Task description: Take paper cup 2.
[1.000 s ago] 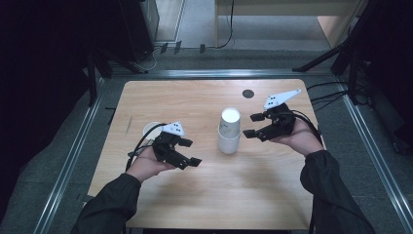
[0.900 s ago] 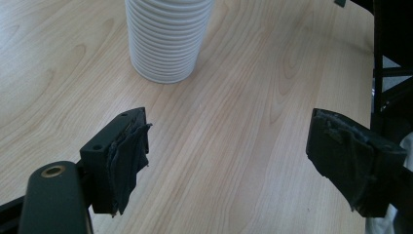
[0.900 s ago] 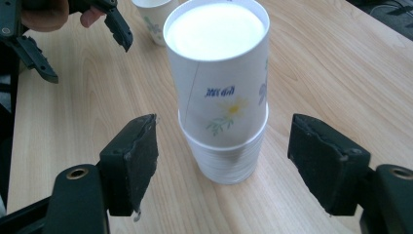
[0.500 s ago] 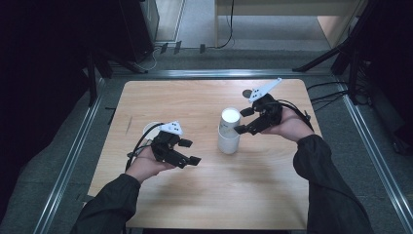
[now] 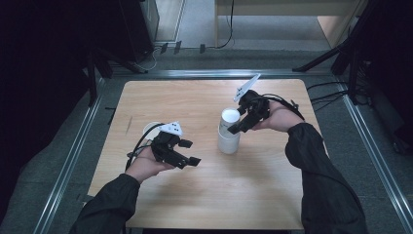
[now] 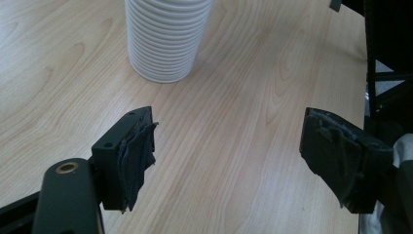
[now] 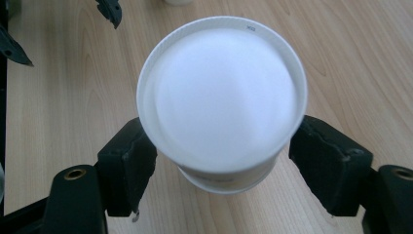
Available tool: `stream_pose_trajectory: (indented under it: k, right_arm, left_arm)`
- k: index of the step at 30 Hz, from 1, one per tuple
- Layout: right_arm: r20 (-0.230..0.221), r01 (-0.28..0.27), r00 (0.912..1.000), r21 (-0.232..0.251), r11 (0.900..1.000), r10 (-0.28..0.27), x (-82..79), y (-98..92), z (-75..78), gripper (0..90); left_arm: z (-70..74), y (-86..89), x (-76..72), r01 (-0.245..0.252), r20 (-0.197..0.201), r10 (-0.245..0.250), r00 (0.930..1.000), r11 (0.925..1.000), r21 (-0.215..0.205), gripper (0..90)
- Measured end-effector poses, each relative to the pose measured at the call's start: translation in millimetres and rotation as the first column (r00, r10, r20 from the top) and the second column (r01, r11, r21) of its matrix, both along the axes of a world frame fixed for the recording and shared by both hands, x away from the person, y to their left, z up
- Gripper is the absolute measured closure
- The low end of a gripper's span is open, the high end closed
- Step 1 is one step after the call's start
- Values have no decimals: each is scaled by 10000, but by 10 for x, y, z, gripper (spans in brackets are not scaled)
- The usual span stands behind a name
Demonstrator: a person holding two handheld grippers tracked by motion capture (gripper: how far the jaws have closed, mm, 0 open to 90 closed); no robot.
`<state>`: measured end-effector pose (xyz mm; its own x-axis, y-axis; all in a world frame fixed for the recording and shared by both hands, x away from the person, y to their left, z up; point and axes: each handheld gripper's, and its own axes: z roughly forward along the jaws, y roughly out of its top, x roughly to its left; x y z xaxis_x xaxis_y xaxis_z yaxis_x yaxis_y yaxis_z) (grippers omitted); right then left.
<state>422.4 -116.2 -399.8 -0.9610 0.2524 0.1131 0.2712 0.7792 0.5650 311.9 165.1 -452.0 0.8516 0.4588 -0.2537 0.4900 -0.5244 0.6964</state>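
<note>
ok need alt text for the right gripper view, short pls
Seen from above, a stack of white paper cups stands on a light wooden table, its round top filling the frame's middle. The right gripper has a black jaw on either side of the top cup, close to it but not clearly pressing.

Looks like a lab or test room set up for recording, not a home. Bare pale wooden table (image 5: 209, 204) standing alone on grey carpet floor (image 5: 370, 161), with metal rails (image 5: 68, 161) running along the floor past the tabletop's left, right and far edges. Black cables (image 5: 229, 34) trailing across the floor beyond the far edge. Dark stands and tripod legs (image 5: 341, 53) off the far right corner, dark equipment (image 5: 136, 29) off the far left corner. Part of a light wooden desk (image 5: 287, 7) farther back. Surroundings kept dim, tabletop lit.
</note>
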Motion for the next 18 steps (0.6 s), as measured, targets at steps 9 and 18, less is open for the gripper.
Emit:
stream_pose_trajectory:
  k: [9,18]
  right_arm:
    - [279,-365,9989,-493,9981,379,26,145,40,265]
    - [258,-302,9991,-719,9970,321,24,157,79,300]
  left_arm:
    - [30,-13,-27,150,72,-148,9999,9997,-210,207]
    - [46,-27,-44,219,173,-215,9996,9995,-210,207]
